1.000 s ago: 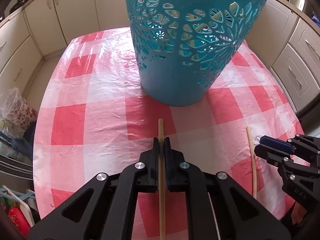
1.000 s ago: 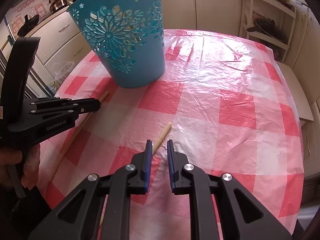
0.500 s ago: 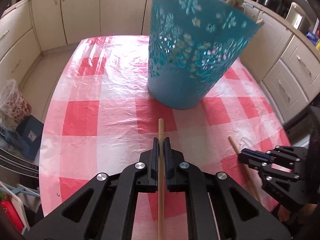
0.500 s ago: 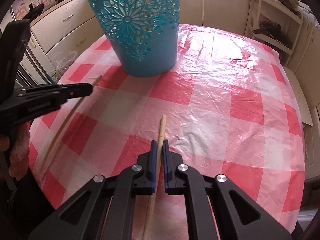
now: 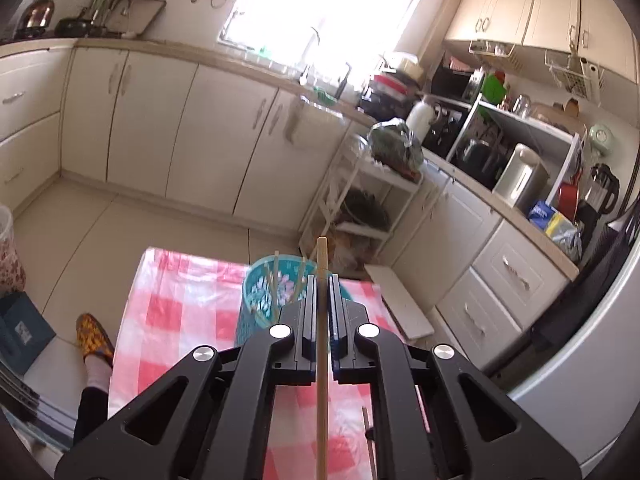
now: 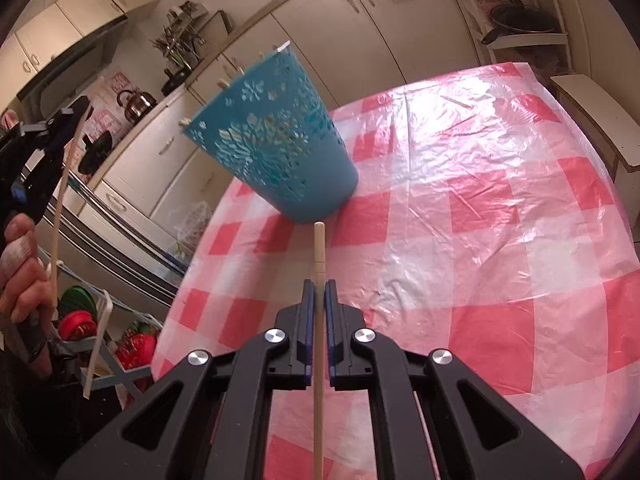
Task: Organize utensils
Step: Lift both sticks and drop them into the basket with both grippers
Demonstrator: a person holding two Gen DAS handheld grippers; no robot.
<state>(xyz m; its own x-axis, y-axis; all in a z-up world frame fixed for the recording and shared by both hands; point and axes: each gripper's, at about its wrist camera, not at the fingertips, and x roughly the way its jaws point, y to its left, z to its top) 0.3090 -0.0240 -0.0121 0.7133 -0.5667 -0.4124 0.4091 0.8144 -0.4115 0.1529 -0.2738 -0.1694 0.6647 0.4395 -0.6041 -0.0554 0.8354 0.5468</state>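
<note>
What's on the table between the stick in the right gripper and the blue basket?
Nothing: right wrist view shows bare checked tablecloth between wooden chopstick tip and blue plastic basket.

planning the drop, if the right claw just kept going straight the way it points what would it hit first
Probably the blue basket: the chopstick gripped in the right claw points at its lower wall, just above the checked tablecloth. The gap is hard to judge.

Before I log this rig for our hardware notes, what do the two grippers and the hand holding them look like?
Both the left gripper and the right gripper are matte black plastic with triangular cut-outs in the linkage arms and round silver bolt heads at the pivots. The jaws carry blue ribbed pads. The bare hand gripping the left handle shows no glove; no cables are visible.
</note>
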